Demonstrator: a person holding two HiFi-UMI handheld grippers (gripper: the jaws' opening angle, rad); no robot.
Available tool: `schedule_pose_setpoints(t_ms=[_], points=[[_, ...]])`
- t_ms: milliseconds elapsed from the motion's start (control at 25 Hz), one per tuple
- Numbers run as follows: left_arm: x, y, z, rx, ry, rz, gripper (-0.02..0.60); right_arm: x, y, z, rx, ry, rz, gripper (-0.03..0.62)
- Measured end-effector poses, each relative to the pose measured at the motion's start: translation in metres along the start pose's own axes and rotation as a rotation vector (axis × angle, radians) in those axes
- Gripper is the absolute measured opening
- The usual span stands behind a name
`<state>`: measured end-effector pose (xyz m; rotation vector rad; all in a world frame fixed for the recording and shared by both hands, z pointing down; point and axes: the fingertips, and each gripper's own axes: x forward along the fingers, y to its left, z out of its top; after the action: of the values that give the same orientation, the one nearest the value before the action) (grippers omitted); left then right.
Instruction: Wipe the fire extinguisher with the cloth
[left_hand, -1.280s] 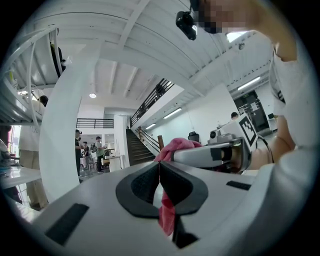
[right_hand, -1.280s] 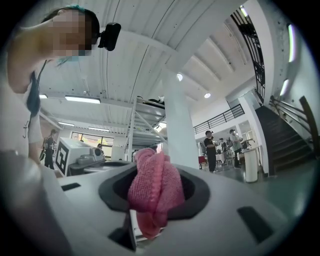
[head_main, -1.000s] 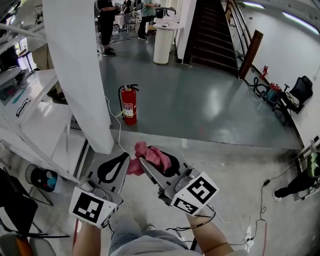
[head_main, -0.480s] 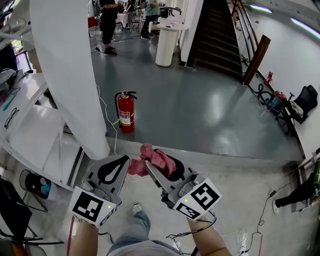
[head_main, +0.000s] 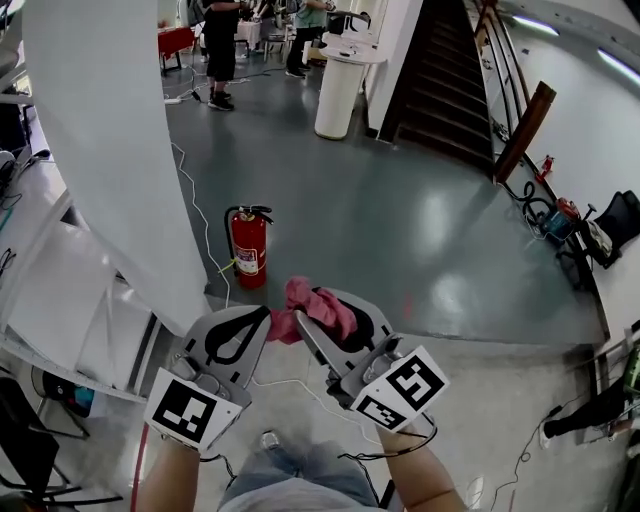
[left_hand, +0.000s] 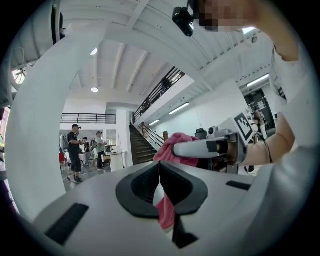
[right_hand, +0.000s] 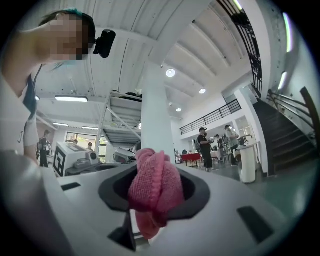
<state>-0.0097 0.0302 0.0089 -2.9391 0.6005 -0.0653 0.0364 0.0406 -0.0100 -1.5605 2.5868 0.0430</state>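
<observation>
A red fire extinguisher (head_main: 249, 245) stands upright on the grey floor beside a white pillar (head_main: 120, 150), a short way ahead of both grippers. My right gripper (head_main: 312, 322) is shut on a bunched pink cloth (head_main: 315, 306), which bulges out of its jaws (right_hand: 152, 186). My left gripper (head_main: 256, 326) is just left of it, jaws together with nothing seen pinched between them; the cloth's left end reaches its tip. In the left gripper view the cloth (left_hand: 175, 142) shows beyond the shut jaws, in the right gripper (left_hand: 200, 148). The extinguisher is in neither gripper view.
A thin cable (head_main: 200, 215) runs along the floor past the extinguisher. White shelving (head_main: 60, 290) stands at the left, a round white stand (head_main: 338, 85) and a dark staircase (head_main: 440, 80) at the back. People (head_main: 220, 40) stand far off. Bags (head_main: 565, 215) lie at right.
The whole view has advanced towards the extinguisher, which now sits lower and closer in the frame. Both grippers keep the same pose, the right one still holding the cloth.
</observation>
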Motion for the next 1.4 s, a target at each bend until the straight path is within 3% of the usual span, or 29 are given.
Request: schedule_pose_setpoints(t_ms=[360, 880, 1160, 1400], points=[[0.06, 0.047, -0.023, -0.024, 0.051, 0.09, 0.012, 0.059, -0.069, -0.016, 0.001, 0.03, 0.093, 0.138], [0.146, 0.135, -0.044, -0.045, 0.071, 0.3, 0.011, 0.155, -0.176, -0.034, -0.006, 0.055, 0.28, 0.138], [0.165, 0.174, -0.099, -0.051, 0.103, 0.293, 0.011, 0.197, -0.209, -0.09, -0.002, 0.06, 0.27, 0.138], [0.182, 0.205, -0.175, -0.039, 0.113, 0.228, 0.011, 0.236, -0.231, -0.173, -0.006, 0.04, 0.231, 0.138]])
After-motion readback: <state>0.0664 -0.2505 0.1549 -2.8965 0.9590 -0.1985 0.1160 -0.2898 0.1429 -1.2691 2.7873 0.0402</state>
